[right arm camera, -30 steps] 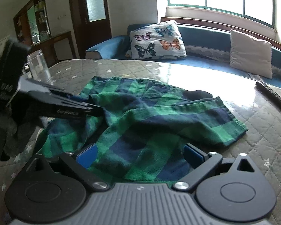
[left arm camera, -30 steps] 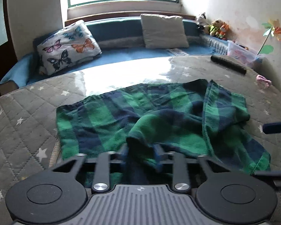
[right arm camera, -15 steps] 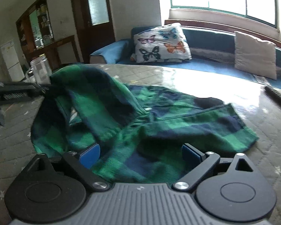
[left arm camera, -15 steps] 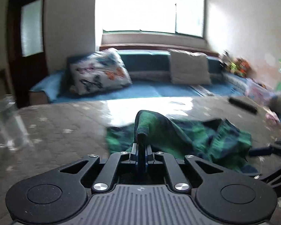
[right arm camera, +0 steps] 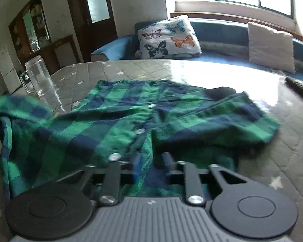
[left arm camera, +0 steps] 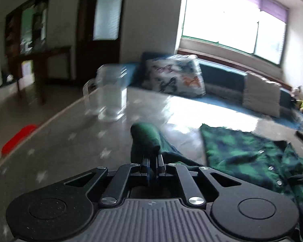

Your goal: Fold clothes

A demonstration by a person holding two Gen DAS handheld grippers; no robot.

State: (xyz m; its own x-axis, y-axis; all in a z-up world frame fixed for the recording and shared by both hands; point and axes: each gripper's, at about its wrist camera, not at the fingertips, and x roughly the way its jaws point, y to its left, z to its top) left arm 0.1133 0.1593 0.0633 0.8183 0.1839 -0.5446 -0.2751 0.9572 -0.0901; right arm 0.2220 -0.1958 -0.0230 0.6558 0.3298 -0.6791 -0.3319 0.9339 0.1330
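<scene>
A green and navy checked shirt lies spread on the quilted, star-patterned surface, its button strip facing up. My right gripper sits at the shirt's near edge. Its jaws are closing, and a bunch of the fabric is pinched between the blue pads. My left gripper is shut on another part of the shirt. A dark green fold pokes up past its fingertips, held off the surface to the left of the garment. In the right wrist view this lifted part hangs at the far left.
A clear glass mug stands near the surface's left edge, close to the lifted cloth. A black remote lies at the far right. Behind are a butterfly pillow and a beige cushion on a blue bench. The floor drops away left, with a red object.
My left gripper has carried its part of the shirt up and left toward the mug, opening the garment so the buttons show. My right jaws have gone from wide apart to pinching the near edge.
</scene>
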